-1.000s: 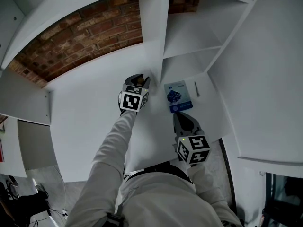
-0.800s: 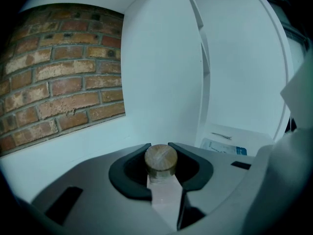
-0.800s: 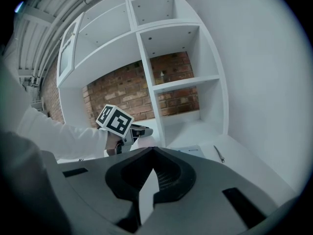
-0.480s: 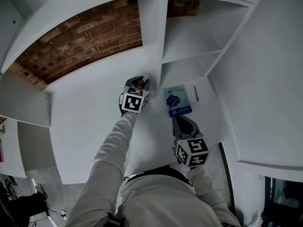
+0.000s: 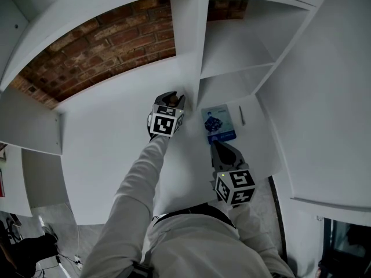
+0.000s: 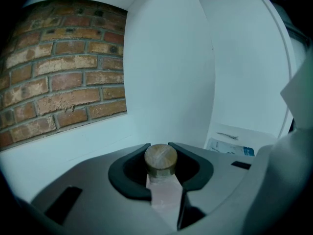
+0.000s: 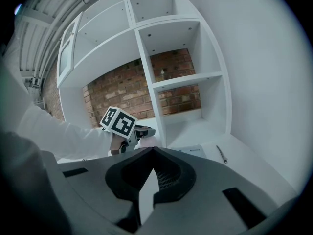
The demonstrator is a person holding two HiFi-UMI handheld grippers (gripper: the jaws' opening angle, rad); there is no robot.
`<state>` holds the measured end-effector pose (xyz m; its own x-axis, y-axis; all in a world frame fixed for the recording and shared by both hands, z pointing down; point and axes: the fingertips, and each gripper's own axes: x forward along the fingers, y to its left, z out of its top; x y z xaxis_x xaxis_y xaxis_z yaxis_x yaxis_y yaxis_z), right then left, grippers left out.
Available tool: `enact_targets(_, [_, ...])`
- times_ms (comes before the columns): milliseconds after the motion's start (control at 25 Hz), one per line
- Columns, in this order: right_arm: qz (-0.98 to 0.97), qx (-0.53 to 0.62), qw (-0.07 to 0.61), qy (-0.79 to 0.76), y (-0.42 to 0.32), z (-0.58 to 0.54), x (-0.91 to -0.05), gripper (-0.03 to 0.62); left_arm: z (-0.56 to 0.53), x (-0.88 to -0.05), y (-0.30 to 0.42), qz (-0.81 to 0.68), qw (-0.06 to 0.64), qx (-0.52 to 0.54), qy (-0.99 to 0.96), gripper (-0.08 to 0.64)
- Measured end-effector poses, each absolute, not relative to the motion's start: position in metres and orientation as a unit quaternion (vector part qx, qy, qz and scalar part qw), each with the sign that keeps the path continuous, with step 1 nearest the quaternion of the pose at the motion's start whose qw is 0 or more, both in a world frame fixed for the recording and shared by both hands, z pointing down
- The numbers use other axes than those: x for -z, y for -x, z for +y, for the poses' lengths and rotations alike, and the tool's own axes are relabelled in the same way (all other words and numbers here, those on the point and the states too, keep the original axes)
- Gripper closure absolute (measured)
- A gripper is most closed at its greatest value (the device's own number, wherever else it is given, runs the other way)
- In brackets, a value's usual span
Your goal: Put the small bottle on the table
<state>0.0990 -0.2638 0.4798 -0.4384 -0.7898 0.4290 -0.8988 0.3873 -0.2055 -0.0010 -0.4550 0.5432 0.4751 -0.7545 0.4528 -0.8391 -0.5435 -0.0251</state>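
Note:
A small clear bottle (image 6: 161,166) with a round wooden cap (image 5: 172,99) stands upright between the jaws of my left gripper (image 5: 170,101), which is shut on its neck. It is held over the white table (image 5: 104,132), close to the shelf's upright divider (image 5: 188,45); I cannot tell whether its base touches the tabletop. In the right gripper view the left gripper (image 7: 139,132) shows beside that divider. My right gripper (image 5: 224,149) hovers near the table's front edge, its jaws shut (image 7: 152,152) with nothing between them.
A blue-and-white booklet (image 5: 218,122) lies on the table in front of the right gripper, with a thin metal pin (image 5: 241,111) to its right. White shelf compartments (image 5: 237,45) rise behind, a brick wall (image 5: 98,51) at the back left.
The right gripper has drawn slightly back and to the left. The left gripper still holds the bottle in the same place.

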Motion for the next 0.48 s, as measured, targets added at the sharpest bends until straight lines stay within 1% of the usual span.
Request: enact_targets(480, [-0.822, -0.206, 0.135, -0.513, -0.0949, -0.26, -0.4806, 0.565, -0.454, -0.541, 0.0022, -0.472, 0.1, -0.203, -0.852, 0.436])
